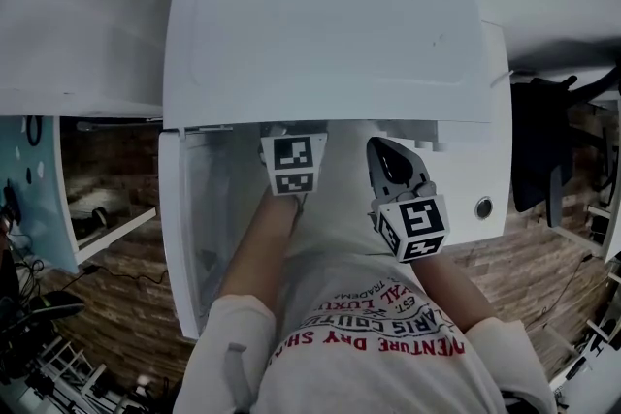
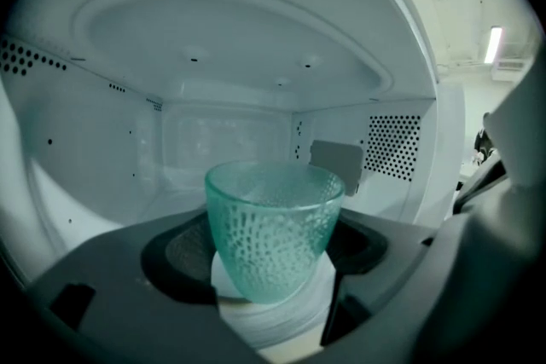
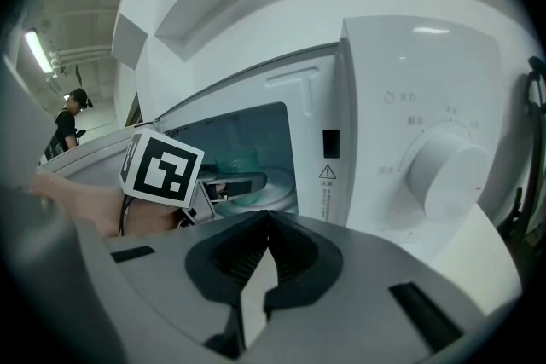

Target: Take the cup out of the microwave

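Grasp step: left gripper [image 2: 273, 256] fingers stand apart around the cup [image 2: 275, 222] in the microwave [image 2: 85, 124]; right gripper [image 3: 266, 217] at three o'clock, fingers together, empty; next, squeeze and withdraw.

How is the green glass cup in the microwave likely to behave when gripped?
The cup looks like rigid, translucent glass, so probably stiff but breakable if squeezed hard. Its dimpled wall may give some grip, though the downward taper could let it slip. The narrow base suggests it may tip if nudged.
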`<state>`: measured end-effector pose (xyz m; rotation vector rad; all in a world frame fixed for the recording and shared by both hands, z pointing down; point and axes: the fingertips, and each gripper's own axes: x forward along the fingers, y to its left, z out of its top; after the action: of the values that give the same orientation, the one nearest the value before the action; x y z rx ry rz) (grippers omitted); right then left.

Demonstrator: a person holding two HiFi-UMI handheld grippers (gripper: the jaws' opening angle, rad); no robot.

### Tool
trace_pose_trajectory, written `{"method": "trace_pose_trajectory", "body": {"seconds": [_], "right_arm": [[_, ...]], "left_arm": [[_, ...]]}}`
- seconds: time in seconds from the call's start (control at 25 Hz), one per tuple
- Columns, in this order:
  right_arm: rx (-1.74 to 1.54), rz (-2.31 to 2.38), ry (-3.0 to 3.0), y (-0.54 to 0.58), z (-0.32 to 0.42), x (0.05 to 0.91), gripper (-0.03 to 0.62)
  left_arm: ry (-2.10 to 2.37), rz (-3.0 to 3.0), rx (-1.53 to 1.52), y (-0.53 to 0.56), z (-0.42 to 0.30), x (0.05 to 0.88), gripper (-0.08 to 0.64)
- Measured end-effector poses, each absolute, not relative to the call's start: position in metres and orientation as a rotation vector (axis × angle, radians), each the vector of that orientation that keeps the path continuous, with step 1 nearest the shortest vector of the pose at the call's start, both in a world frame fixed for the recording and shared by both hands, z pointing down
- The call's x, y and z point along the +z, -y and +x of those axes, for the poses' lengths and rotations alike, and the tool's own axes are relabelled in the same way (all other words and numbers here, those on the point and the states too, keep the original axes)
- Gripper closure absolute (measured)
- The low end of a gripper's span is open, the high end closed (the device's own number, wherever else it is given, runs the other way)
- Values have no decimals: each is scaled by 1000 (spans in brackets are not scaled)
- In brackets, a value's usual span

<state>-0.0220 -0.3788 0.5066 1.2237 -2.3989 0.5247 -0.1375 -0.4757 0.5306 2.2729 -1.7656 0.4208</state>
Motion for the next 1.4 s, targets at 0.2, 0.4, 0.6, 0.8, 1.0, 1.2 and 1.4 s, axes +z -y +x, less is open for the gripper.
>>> {"method": "trace_pose_trajectory", "body": {"seconds": [0.2, 0.4, 0.6, 0.8, 1.0, 1.2, 1.4], "right_arm": [[512, 1210, 2416, 373, -20, 502, 580], [475, 1218, 2440, 364, -12, 491, 580], [447, 1212, 2453, 347, -6, 486, 580], [432, 1199, 2464, 328, 1, 483, 580], [405, 1191, 2503, 320, 1, 470, 580], [353, 1201, 2567, 320, 4, 444, 580], [278, 1234, 2666, 325, 9, 406, 581]], "left_arm": [[1789, 2294, 429, 464, -131, 518, 186], [1797, 2306, 426, 439, -120, 505, 186], [1818, 2297, 410, 401, -114, 499, 186], [1823, 2294, 387, 361, -103, 489, 186], [1829, 2321, 319, 331, -96, 461, 186], [1869, 2357, 280, 316, -90, 420, 186], [1915, 2394, 253, 308, -85, 382, 186]]}}
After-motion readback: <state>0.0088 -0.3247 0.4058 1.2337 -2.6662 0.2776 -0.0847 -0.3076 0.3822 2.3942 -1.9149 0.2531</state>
